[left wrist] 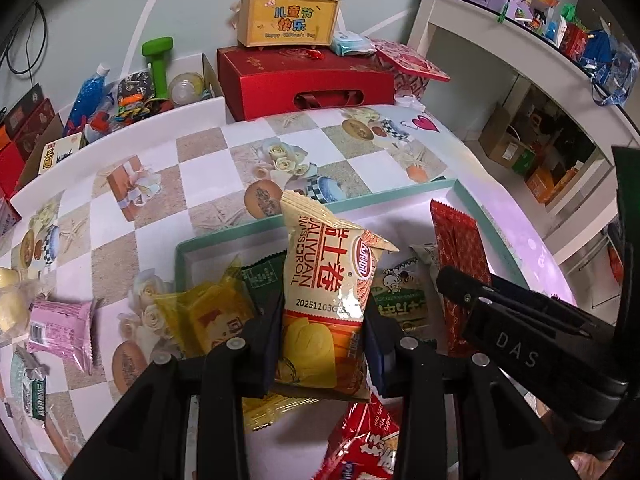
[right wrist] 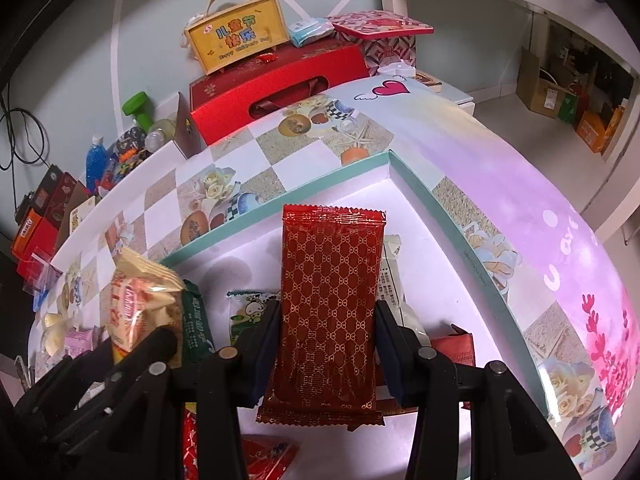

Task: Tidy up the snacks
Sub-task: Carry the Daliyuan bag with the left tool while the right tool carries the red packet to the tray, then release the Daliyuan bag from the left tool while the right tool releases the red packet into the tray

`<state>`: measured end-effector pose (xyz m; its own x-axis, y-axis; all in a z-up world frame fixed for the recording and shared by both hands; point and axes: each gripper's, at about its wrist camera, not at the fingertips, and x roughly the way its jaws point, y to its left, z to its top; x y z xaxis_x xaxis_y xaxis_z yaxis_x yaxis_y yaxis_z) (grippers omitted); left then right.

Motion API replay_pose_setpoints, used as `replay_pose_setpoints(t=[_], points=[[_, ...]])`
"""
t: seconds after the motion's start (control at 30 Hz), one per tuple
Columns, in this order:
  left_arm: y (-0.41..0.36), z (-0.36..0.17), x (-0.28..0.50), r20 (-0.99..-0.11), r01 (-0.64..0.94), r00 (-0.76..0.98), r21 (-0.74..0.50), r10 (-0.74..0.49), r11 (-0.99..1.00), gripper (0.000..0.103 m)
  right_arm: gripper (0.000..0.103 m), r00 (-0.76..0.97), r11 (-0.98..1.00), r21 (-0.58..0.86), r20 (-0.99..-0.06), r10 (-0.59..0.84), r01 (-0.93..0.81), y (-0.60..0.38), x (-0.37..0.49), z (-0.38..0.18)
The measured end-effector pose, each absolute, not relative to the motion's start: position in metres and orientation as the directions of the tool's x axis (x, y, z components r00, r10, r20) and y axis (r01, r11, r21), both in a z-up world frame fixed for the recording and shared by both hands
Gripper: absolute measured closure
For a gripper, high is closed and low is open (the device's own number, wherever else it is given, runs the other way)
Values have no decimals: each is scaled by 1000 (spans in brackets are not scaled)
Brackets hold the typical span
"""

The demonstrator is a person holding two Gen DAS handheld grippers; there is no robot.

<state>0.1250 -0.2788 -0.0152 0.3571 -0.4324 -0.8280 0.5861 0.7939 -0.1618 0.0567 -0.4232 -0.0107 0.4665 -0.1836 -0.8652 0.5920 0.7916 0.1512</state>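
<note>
My left gripper (left wrist: 323, 320) is shut on a cream and yellow Swiss roll packet (left wrist: 326, 280), held upright over the teal-rimmed white box (left wrist: 224, 234). My right gripper (right wrist: 326, 328) is shut on a dark red packet with a gold pattern (right wrist: 330, 300), also over the box (right wrist: 384, 164). That red packet (left wrist: 460, 256) and the right gripper's black body (left wrist: 520, 332) show at the right of the left wrist view. In the box lie a yellow packet (left wrist: 212, 312), green packets (left wrist: 400, 296) and a red packet (left wrist: 364, 440). The Swiss roll packet (right wrist: 136, 300) appears at the left of the right wrist view.
A pink packet (left wrist: 64, 328) and pale round snacks (left wrist: 10, 300) lie on the checkered tablecloth left of the box. Beyond the table stand a red gift box (left wrist: 308, 80), a yellow carry box (left wrist: 288, 20) and a carton of clutter (left wrist: 132, 92). White shelving (left wrist: 520, 64) is at the right.
</note>
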Motion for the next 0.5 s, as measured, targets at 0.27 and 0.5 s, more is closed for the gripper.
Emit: replay_pose_setpoints(t=[0.27, 0.5], points=[[-276, -9, 123, -826, 586, 341, -187, -450, 788, 56, 54, 456, 789, 147, -871, -182, 596, -423, 57, -10], [-260, 5, 128, -814, 549, 379, -184, -440, 815, 52, 53, 458, 798, 138, -869, -186, 586, -420, 58, -7]])
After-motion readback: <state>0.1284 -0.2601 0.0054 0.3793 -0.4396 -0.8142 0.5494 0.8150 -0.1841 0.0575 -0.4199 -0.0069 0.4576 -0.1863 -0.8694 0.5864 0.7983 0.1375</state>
